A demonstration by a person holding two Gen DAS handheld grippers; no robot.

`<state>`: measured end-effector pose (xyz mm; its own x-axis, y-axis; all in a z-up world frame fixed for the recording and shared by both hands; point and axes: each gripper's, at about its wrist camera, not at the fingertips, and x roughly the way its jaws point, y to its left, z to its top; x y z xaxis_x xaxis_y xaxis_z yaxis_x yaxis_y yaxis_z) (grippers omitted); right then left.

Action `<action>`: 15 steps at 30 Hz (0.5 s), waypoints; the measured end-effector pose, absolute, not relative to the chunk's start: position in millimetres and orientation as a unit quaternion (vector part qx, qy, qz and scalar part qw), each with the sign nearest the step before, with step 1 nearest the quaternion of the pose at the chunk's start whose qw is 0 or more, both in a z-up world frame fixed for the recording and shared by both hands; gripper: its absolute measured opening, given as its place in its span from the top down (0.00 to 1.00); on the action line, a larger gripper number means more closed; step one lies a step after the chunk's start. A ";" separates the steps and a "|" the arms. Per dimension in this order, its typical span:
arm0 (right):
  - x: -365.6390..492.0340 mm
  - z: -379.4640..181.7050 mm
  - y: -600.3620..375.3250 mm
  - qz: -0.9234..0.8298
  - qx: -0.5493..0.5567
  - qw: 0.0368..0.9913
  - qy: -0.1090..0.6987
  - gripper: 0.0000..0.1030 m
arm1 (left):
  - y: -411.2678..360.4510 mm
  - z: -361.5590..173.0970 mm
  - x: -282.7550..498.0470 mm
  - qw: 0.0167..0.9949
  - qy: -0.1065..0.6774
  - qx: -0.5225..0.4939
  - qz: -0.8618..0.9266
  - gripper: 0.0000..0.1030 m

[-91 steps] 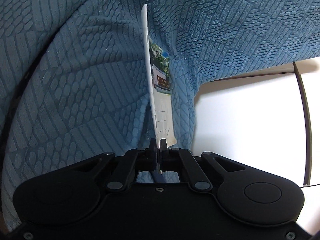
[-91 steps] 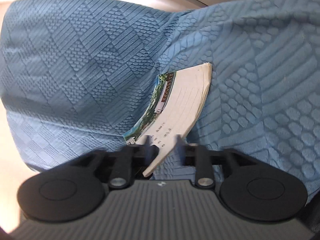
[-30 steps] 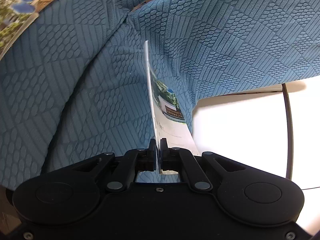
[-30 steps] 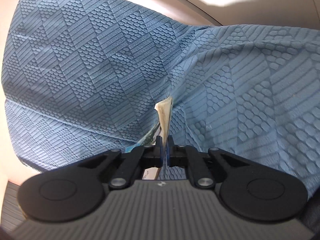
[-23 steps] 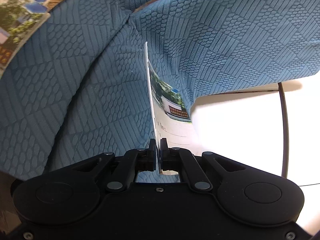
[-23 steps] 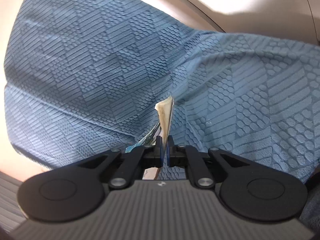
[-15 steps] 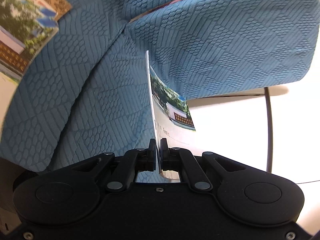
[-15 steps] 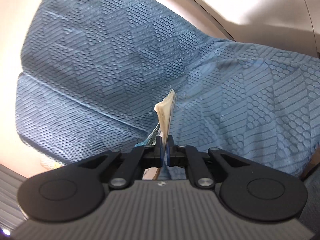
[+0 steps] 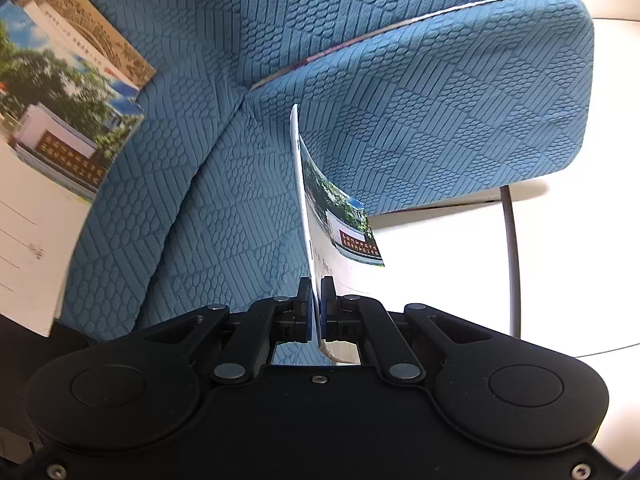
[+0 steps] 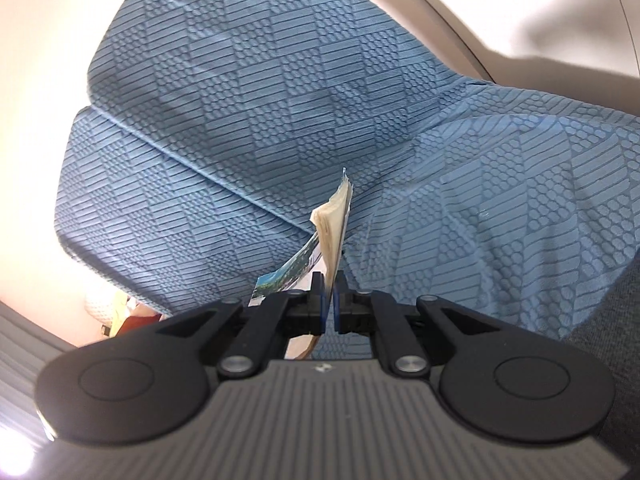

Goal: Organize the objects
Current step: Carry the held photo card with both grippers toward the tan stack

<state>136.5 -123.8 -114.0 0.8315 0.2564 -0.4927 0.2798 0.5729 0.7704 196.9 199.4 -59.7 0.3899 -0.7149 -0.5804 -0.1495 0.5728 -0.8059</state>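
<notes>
In the left wrist view my left gripper is shut on the lower edge of a thin photo card. The card stands edge-on, its printed side with trees and a building facing right, in front of a blue textured cushion. In the right wrist view my right gripper is shut on a thick paper stack with yellowed page edges and a photo cover on its left side. A similar photo-covered stack fills the left wrist view's upper left corner; what holds it is hidden.
Blue patterned cushions fill most of both views. A white surface with a grey cable lies right of the left gripper. Small blurred items sit at the right wrist view's lower left, and dark grey fabric at its right.
Both grippers have risen with their paper held. The cushions have dropped back, showing more of their edges. The photo-covered stack has come further into the left wrist view.
</notes>
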 end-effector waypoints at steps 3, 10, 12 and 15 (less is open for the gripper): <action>134.1 -108.0 -114.2 -0.002 0.457 0.841 0.288 0.94 | 208.2 -54.5 193.4 0.721 0.515 -0.421 -0.195 0.98; 129.9 -98.4 -90.5 0.007 0.464 0.837 0.289 0.94 | 236.2 -39.4 186.6 0.726 0.513 -0.418 -0.190 0.97; 130.4 -93.9 -81.5 0.014 0.462 0.839 0.288 0.94 | 247.3 -34.9 186.7 0.726 0.511 -0.420 -0.187 0.97; 132.3 -88.2 -66.2 0.026 0.454 0.842 0.292 0.94 | 265.3 -26.4 186.4 0.732 0.502 -0.423 -0.184 0.97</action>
<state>132.3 -66.2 -88.2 0.8286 0.3079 -0.4675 0.2213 0.5870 0.7788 186.4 265.3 -26.4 0.4284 -0.6933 -0.5794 -0.1553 0.5752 -0.8031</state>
